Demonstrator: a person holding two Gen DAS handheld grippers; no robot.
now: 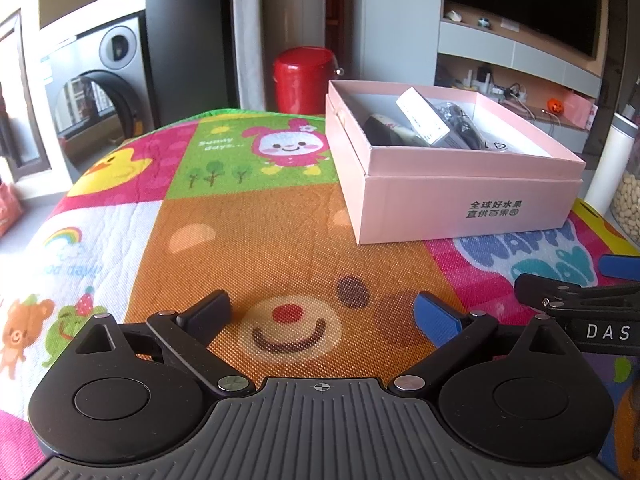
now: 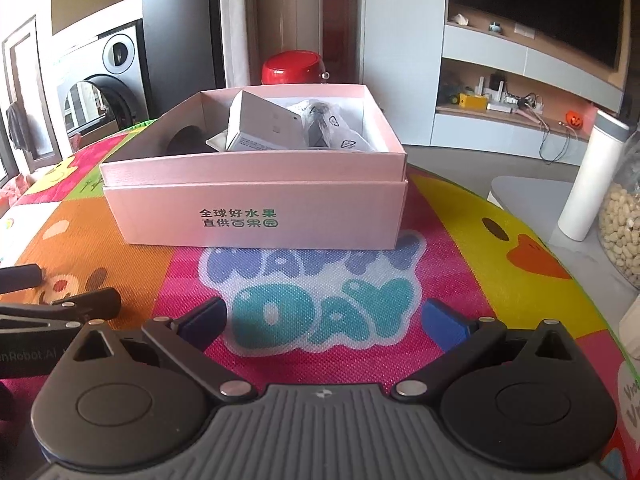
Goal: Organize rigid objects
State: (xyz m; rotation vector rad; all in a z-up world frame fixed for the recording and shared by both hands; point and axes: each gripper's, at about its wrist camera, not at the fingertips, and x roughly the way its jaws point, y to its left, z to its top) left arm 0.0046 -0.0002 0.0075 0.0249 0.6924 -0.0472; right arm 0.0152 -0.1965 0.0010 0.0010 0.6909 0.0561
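both claws idle and spread before a filled pink box on the cartoon-mat desk

near: left claw (image 1: 322,312) spread wide, holding nothing, low over the bear print; right claw (image 2: 324,322) likewise spread and empty, beside it over the "happy day" lettering. middle: play mat (image 1: 240,240) covering the desk, no loose items visible on it; pink box (image 2: 256,216), lid off, holding a white carton (image 2: 264,128), a bagged black item (image 2: 324,122) and a dark object (image 2: 186,142). judged: sorting looks near done or paused; next move calls for finding any remaining piece. far: red pot (image 1: 304,80), washing machine (image 1: 100,92), white bottle (image 2: 588,184), jar of nuts (image 2: 624,232), tv shelving (image 2: 520,92).
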